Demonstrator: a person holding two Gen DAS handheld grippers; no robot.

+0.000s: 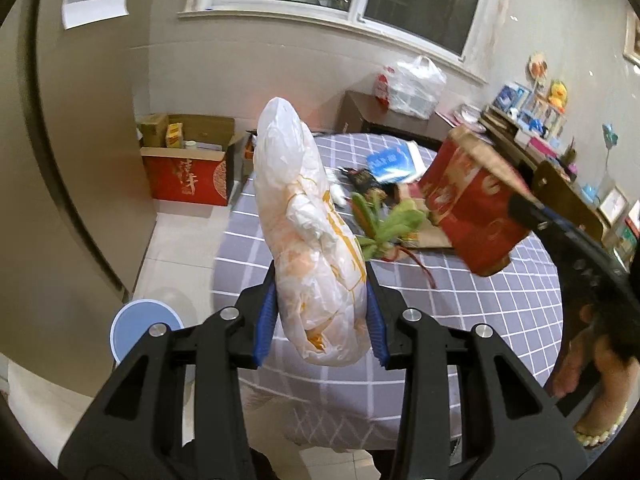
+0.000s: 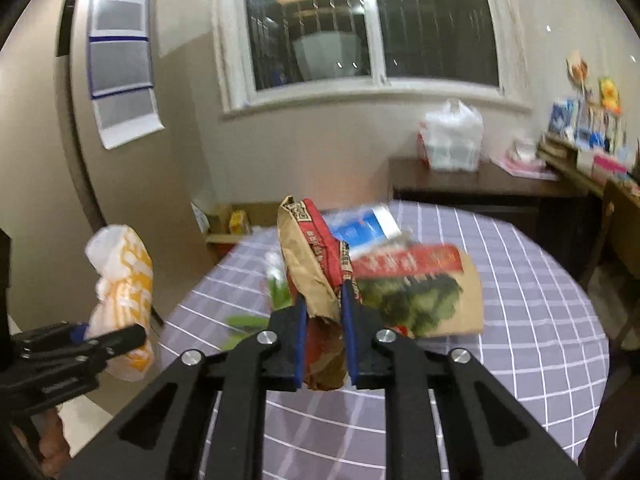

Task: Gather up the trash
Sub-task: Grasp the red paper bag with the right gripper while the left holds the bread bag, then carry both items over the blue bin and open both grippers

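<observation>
My left gripper (image 1: 322, 300) is shut on a crumpled white and orange plastic bag (image 1: 310, 236) and holds it upright above the near edge of the round table (image 1: 480, 312). It also shows in the right wrist view (image 2: 120, 300) at the left. My right gripper (image 2: 324, 312) is shut on a red and brown paper bag (image 2: 316, 268), lifted above the table; it shows in the left wrist view (image 1: 472, 208) at the right. On the table lie green vegetable scraps (image 1: 384, 228), a dark wrapper (image 1: 366, 180), a blue packet (image 1: 390, 162) and a flat brown paper bag (image 2: 424, 292).
The table carries a grey checked cloth. An open red cardboard box (image 1: 186, 160) stands on the floor by the wall. A blue stool (image 1: 144, 328) sits at the near left. A dark cabinet (image 1: 384, 116) holds a white plastic bag (image 1: 416, 84) under the window. Cluttered shelves (image 1: 540, 120) line the right.
</observation>
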